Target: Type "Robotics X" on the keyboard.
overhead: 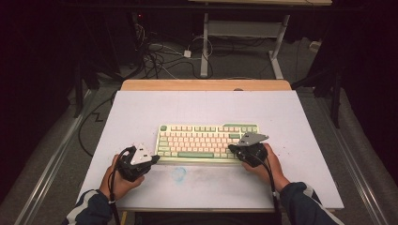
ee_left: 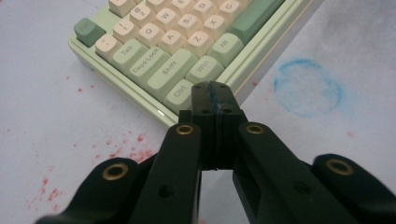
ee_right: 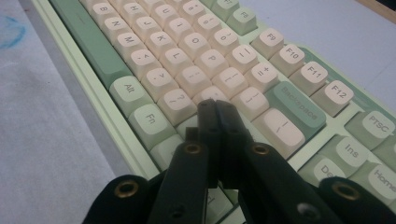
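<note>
a pale green mechanical keyboard with cream and green keycaps (overhead: 208,142) lies flat near the middle of the white-covered table (overhead: 141,112), its long side running left to right, close enough to the near edge that both hands reach it without stretching.

the left hand-held gripper (ee_left: 210,93) has its jaws pressed together on nothing, the joined tips hanging just over the near left corner of the keyboard, by the ctrl key (ee_left: 180,89). held shut like this, the two jaws make one narrow point, which looks suited to poking a single key rather than grasping. in the high view this left hand-held gripper (overhead: 152,159) sits just off the keyboard's left end.

the right hand-held gripper (ee_right: 215,109) is likewise pressed together and empty, its tips over the right part of the letter block, near the cream keys beside the green backspace key (ee_right: 295,108); whether it touches a key i cannot tell. in the high view it (overhead: 232,148) is over the near right part of the board.

a faint blue ring stain (overhead: 179,174) marks the table between the hands, and red specks (ee_left: 126,144) dot it left of the keyboard.
</note>
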Tool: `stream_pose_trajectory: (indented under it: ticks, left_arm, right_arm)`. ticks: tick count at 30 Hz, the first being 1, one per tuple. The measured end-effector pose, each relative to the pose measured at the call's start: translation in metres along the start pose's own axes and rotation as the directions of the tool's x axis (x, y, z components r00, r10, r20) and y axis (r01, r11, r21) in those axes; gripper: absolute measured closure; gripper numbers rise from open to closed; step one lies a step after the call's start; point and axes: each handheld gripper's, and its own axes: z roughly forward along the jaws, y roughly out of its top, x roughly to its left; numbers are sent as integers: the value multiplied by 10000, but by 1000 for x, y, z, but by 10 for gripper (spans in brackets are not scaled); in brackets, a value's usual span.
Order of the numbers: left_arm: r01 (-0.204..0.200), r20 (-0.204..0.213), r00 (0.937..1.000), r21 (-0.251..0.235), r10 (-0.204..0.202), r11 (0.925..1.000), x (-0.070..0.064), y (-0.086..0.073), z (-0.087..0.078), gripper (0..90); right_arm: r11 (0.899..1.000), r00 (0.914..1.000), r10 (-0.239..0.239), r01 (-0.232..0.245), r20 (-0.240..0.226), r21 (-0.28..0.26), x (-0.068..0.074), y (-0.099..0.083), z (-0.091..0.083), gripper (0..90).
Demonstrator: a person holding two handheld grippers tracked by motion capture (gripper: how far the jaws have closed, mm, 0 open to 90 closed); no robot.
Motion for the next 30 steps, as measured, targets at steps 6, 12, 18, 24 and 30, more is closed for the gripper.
stream_pose_trajectory:
  ticks: [6, 12, 18, 24, 30]
  left_arm:
    - [167, 77, 9998, 43, -167, 9999, 0, 12, 13, 876]
    - [-116, 269, 9996, 260, 109, 9996, -9, 22, 31, 876]
    - [-272, 407, 9989, 446, 253, 9986, -16, 28, 50, 876]
    - [-434, 596, 9974, 679, 394, 9967, -23, 30, 62, 876]
    - [-626, 712, 9959, 1034, 554, 9927, -25, 29, 71, 876]
  right_arm:
    - [10000, 10000, -24, 24, 25, -19, 0, 0, 0, 900]
    - [10000, 10000, -45, 45, 48, -28, 1, 0, 1, 900]
    - [9999, 9998, -129, 129, 138, -5, 2, 0, 1, 900]
    - [10000, 9998, -88, 89, 163, -26, 2, 0, 1, 900]
    - [10000, 9999, -87, 87, 118, -45, 2, 0, 1, 900]
